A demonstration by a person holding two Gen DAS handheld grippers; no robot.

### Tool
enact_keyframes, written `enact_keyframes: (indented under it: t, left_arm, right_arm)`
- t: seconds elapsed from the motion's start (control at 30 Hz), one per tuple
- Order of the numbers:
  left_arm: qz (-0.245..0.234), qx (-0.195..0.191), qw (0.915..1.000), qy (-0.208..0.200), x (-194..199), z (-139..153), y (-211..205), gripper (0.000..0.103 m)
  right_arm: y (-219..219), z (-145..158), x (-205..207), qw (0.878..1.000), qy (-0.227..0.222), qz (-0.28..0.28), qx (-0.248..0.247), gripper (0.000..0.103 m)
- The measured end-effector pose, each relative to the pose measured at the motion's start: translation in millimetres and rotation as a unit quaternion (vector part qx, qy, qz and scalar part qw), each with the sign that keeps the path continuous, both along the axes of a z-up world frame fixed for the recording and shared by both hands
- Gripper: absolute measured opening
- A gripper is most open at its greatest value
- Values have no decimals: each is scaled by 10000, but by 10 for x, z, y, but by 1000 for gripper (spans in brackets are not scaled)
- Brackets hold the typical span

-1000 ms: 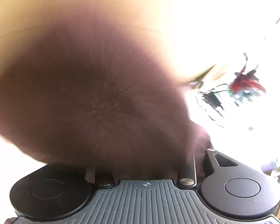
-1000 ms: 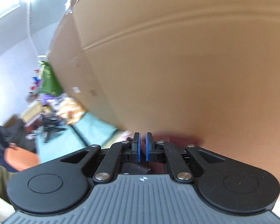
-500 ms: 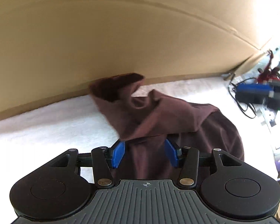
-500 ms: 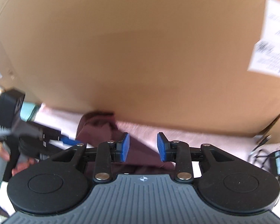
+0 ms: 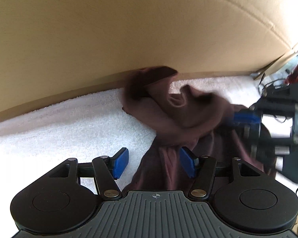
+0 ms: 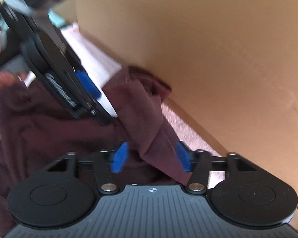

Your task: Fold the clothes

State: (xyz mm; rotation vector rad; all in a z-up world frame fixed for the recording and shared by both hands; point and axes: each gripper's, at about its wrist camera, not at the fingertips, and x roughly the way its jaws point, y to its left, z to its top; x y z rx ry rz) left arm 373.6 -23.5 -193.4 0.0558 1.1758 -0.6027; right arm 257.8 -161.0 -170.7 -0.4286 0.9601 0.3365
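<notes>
A dark maroon garment [image 5: 188, 115] lies crumpled on a white towel [image 5: 69, 123], one end pushed against a cardboard wall. My left gripper [image 5: 153, 164] hovers over the garment's left edge. Its jaws are opening, and cloth lies by the right pad without being pinched. My right gripper [image 6: 152, 156] is low over the same garment [image 6: 49, 123]. Its blue pads stand apart and are closing around a raised fold that neither pad presses. Each gripper shows in the other's view: the right gripper [image 5: 246, 119] at the right, the left gripper [image 6: 87, 83] at the upper left.
A tall cardboard box [image 5: 129, 29] walls off the far side of the towel, and the same cardboard box [image 6: 208, 49] fills the right wrist view. Cables and dark devices [image 5: 278, 87] lie at the far right. A person's hand [image 6: 2, 79] holds the left gripper.
The cloth that covered the left camera a second ago has dropped onto the towel. The left jaws have widened. The right gripper has sunk to the garment, and its jaws are wider apart.
</notes>
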Motion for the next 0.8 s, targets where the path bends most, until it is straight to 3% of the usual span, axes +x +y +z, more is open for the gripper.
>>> enact_keyframes:
  t: [0.17, 0.23, 0.3, 0.37, 0.43, 0.6, 0.73, 0.8]
  left_arm:
    - [-77, 105, 9999, 4, 2, -33, -1, 73]
    - [-57, 123, 9999, 26, 23, -54, -2, 73]
    - [-33, 123, 9999, 59, 51, -72, -7, 73]
    - [-48, 133, 9999, 72, 69, -84, -25, 73]
    - [-91, 153, 9998, 65, 87, -95, -59, 73]
    - [-202, 162, 9997, 27, 175, -126, -161, 73]
    - [-254, 196, 9995, -13, 322, -154, -286, 73]
    - [-347, 228, 9991, -73, 349, -164, -329, 74]
  right_arm:
    - [-240, 116, 78, 9921, -677, -1052, 128, 5]
    - [-420, 118, 141, 9837, -581, -1629, 501, 6]
    - [-688, 80, 214, 9615, -298, -2428, 1250, 8]
    - [-988, 12, 240, 9209, -18, -3273, 2117, 16]
    - [-1195, -38, 213, 8855, 117, -3831, 2627, 34]
    - [-1401, -11, 67, 8538, -6, -4247, 3011, 39]
    - [-1540, -6, -29, 8355, 81, -4429, 3251, 40]
    - [-1610, 4, -89, 8301, 91, -4486, 3310, 47]
